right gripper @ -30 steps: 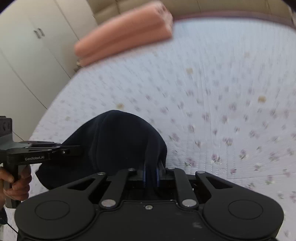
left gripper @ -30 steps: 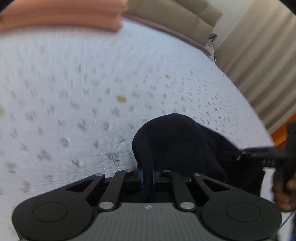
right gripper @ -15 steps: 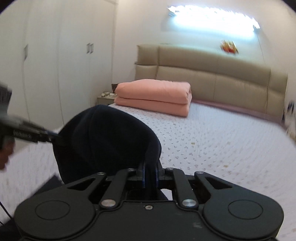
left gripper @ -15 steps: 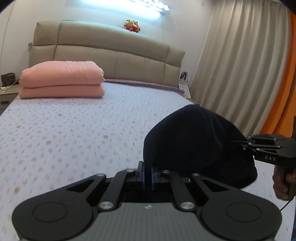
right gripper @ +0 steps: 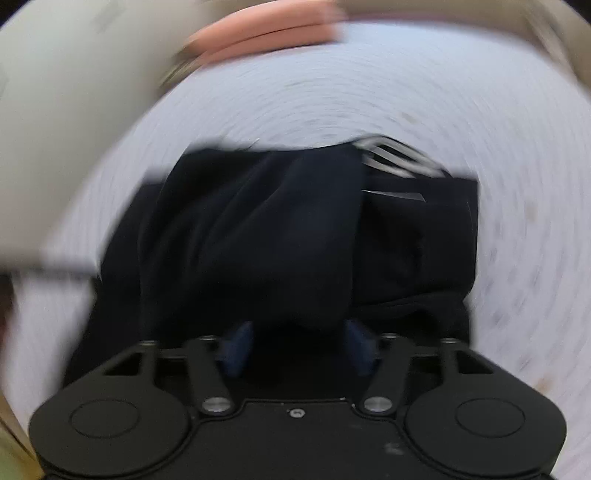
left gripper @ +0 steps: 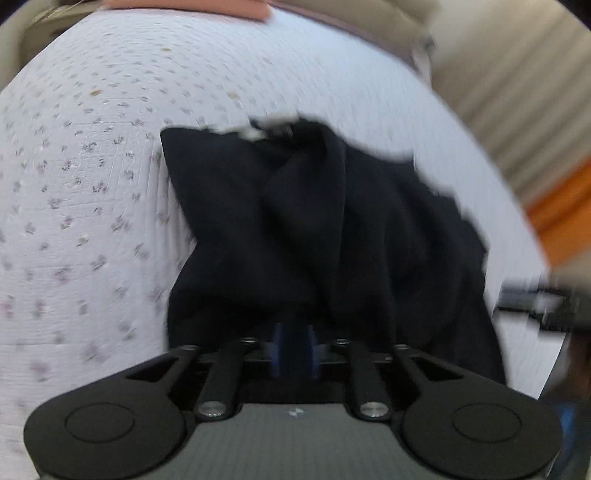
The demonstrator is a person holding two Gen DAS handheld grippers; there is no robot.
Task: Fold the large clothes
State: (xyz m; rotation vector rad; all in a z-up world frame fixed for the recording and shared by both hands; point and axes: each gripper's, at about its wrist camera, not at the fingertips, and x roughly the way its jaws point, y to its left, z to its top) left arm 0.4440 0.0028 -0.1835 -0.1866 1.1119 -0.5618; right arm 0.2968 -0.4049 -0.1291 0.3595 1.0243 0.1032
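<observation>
a bed (left gripper: 92,177) fills both blurred fisheye views, covered in a white quilted spread sprinkled with small purple flowers. at its far end lies a folded pink blanket (right gripper: 266,29), in front of a beige padded headboard (left gripper: 369,18). beige curtains (left gripper: 517,92) and an orange strip hang at the right in the left wrist view; pale wardrobe doors (right gripper: 74,110) stand at the left in the right wrist view. a large dark navy garment (left gripper: 314,229) lies bunched on the spread, draped in deep folds, with a white striped patch (right gripper: 399,162) at its far edge. the left gripper (left gripper: 293,349) has its jaws clenched on a fold of the cloth. the right gripper (right gripper: 299,347) has its jaws spread apart, with cloth lying loosely between the blue pads.
</observation>
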